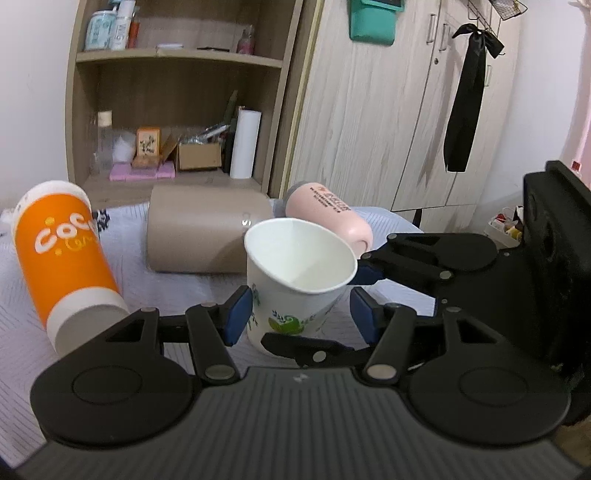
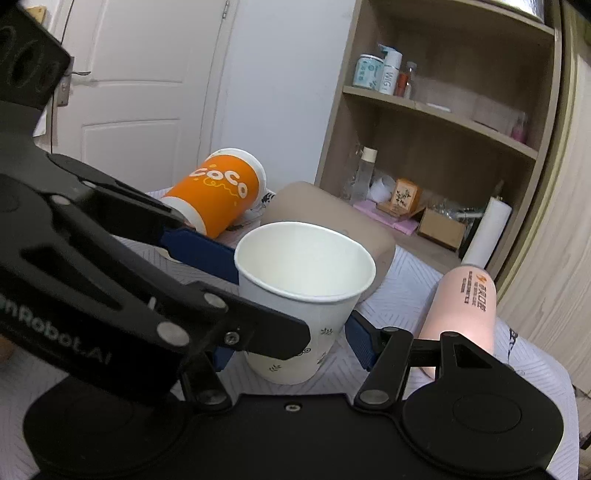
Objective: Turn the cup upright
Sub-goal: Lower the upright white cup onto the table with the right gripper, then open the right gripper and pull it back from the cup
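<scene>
The white paper cup (image 1: 299,280) stands mouth-up on the quilted white cover (image 1: 22,295), between the blue pads of both grippers. In the left wrist view, the left gripper (image 1: 301,308) brackets the lower cup wall with both pads spread and a visible gap on each side, so it is released; the right gripper (image 1: 354,266) enters from the right, with one blue pad at the cup rim. Only this view shows a wardrobe (image 1: 369,110) with a black ribbon (image 1: 465,96) hanging on its door and a teal holder (image 1: 373,18) above. The right wrist view shows the right gripper (image 2: 291,332) with pads set wide on either side of the cup (image 2: 303,295); its left pad is largely hidden behind the left gripper (image 2: 207,254), which crosses the foreground, so contact there cannot be confirmed, though the jaws read as spread apart. Only this view shows a white panelled door (image 2: 129,92). On the cover, an orange cup (image 1: 62,254) lies on its side to the left, a pink bottle (image 1: 328,214) lies on its side to the right, and a beige cushion (image 1: 199,229) sits behind the paper cup. A wooden shelf unit (image 1: 177,62) stands beyond, holding bottles, a small box and a white roll (image 1: 243,144). Small shelf items are too blurred to identify.
</scene>
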`<state>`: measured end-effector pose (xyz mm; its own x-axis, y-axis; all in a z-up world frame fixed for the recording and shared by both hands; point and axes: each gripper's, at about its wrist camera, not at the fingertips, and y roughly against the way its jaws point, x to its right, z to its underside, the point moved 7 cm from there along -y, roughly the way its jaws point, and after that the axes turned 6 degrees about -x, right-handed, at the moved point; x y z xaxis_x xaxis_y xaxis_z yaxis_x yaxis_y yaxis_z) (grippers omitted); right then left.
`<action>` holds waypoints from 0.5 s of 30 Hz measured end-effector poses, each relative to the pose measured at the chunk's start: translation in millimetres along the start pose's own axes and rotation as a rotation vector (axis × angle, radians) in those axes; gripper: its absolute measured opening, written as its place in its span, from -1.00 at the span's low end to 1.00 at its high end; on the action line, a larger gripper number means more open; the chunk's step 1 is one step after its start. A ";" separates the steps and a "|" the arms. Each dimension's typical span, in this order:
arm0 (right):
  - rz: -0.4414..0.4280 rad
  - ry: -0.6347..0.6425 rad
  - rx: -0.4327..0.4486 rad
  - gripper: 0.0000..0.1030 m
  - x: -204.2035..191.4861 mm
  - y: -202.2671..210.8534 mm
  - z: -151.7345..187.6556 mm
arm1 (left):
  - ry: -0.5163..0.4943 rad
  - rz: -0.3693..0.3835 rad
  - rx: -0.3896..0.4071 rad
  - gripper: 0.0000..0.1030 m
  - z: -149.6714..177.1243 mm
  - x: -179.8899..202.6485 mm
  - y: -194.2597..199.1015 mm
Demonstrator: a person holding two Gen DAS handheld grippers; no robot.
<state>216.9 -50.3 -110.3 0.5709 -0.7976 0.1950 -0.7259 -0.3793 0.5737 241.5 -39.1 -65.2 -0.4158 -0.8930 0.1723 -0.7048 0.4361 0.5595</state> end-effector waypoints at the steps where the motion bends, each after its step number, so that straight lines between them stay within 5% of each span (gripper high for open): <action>1: 0.003 0.006 0.002 0.30 -1.3 -0.2 0.9 | 0.004 0.002 -0.004 0.11 0.6 -0.3 -0.4; 7: 0.015 0.032 0.008 0.30 -6.0 -0.9 2.8 | 0.037 -0.002 -0.036 0.11 2.4 -4.8 -5.0; 11: 0.048 0.029 -0.016 0.54 -6.2 0.4 4.3 | 0.049 -0.016 -0.039 0.10 4.1 -6.5 -5.6; 15: 0.062 0.021 -0.018 0.57 -5.1 7.1 6.4 | 0.051 -0.020 -0.032 0.13 7.7 -4.6 -3.3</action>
<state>206.4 -52.0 -112.3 0.5328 -0.8092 0.2475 -0.7535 -0.3206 0.5739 241.3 -35.6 -74.1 -0.3714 -0.9064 0.2011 -0.6939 0.4149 0.5886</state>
